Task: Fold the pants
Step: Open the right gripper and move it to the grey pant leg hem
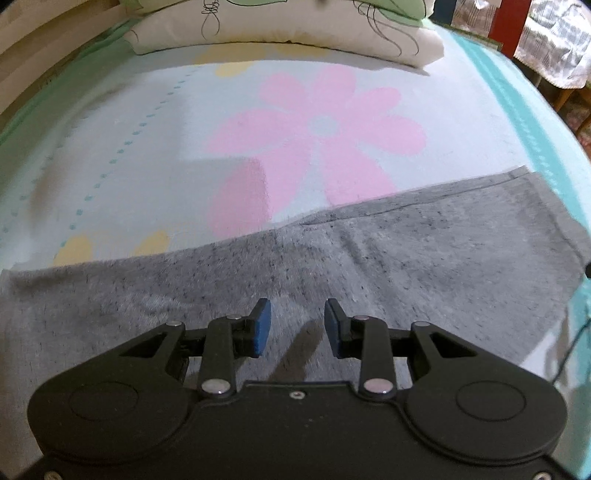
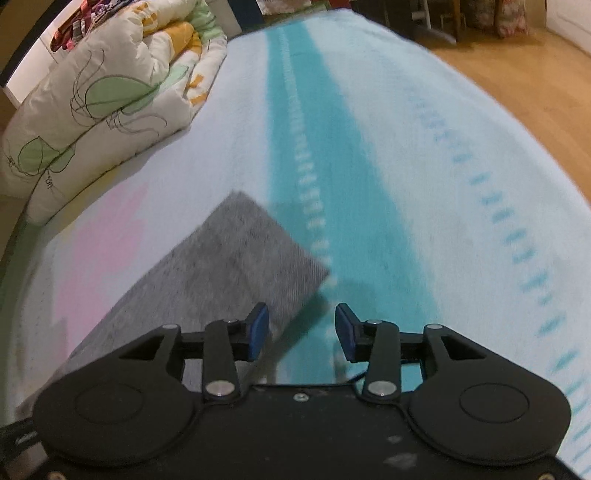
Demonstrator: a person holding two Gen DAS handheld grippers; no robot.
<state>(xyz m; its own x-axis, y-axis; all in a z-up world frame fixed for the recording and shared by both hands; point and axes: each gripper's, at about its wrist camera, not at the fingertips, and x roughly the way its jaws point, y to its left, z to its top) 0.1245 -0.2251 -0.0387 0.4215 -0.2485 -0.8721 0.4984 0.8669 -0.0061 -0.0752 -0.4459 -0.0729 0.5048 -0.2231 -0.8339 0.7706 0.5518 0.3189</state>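
Grey pants [image 1: 369,258] lie flat on the bed, stretched across the left wrist view from left to right. My left gripper [image 1: 297,325] hovers over the middle of the pants, open and empty. In the right wrist view one end of the grey pants [image 2: 229,258] lies at the left, its square end pointing toward the teal stripe. My right gripper [image 2: 301,328] is open and empty above the edge of that end, the left pad over cloth, the right pad over the bedspread.
The bedspread [image 1: 129,155] is pale blue with a pink flower [image 1: 317,129] and a teal stripe [image 2: 325,155]. A folded quilt [image 1: 277,33] lies at the head of the bed, also seen in the right wrist view [image 2: 103,96]. Wooden floor [image 2: 517,62] lies beyond the bed's edge.
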